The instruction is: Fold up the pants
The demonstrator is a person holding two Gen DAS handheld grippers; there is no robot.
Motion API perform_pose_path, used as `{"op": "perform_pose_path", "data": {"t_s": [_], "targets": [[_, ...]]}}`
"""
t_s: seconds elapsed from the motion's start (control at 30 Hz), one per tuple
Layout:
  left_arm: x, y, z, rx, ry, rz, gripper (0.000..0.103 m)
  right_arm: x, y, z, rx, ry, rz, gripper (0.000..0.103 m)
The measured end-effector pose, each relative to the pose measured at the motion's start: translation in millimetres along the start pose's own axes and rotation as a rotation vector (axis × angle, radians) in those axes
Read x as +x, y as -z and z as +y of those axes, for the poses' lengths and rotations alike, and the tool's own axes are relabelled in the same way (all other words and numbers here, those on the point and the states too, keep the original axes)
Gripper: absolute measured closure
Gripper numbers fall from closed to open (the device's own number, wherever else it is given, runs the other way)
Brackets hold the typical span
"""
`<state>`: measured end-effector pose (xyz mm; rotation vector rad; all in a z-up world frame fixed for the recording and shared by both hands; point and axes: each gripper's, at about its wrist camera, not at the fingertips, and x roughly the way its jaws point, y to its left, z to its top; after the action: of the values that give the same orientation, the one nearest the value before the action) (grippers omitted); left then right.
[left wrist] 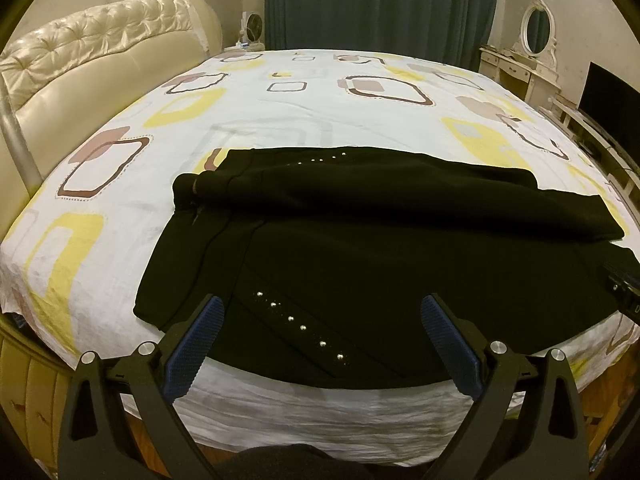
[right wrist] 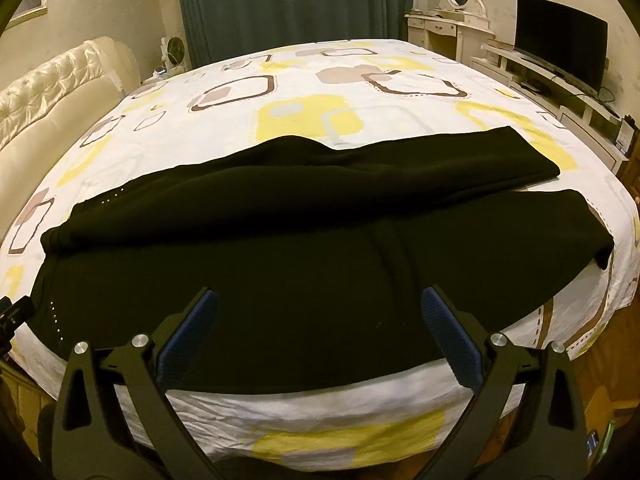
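Note:
Black pants (left wrist: 360,248) lie flat across the near edge of the bed (left wrist: 280,104), waistband to the left, two legs stretching right. A row of silver studs (left wrist: 300,326) marks the near side. My left gripper (left wrist: 322,308) is open and empty, hovering above the near hem by the studs. In the right wrist view the pants (right wrist: 304,264) fill the near bed (right wrist: 320,80), the far leg lying a little apart at the right end. My right gripper (right wrist: 320,304) is open and empty over the near leg. The right gripper's tip (left wrist: 622,286) shows at the far right.
The patterned sheet covers the bed. A cream tufted headboard (left wrist: 100,64) stands at the left. Dark curtains (left wrist: 380,4), a dressing table with an oval mirror (left wrist: 536,32) and a TV (right wrist: 560,44) on a low stand line the far and right walls.

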<state>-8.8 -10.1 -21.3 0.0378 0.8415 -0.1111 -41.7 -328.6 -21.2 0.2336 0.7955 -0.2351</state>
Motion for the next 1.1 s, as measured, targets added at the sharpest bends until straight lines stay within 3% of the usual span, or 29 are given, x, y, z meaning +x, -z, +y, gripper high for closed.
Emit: {"op": "perform_pose_path", "data": {"t_s": [1.1], "targets": [[-0.8, 1.0, -1.7, -0.001, -0.006, -0.002, 0.004, 3.8, 8.2, 6.3, -0.013, -0.001, 0.015, 0.002]]}}
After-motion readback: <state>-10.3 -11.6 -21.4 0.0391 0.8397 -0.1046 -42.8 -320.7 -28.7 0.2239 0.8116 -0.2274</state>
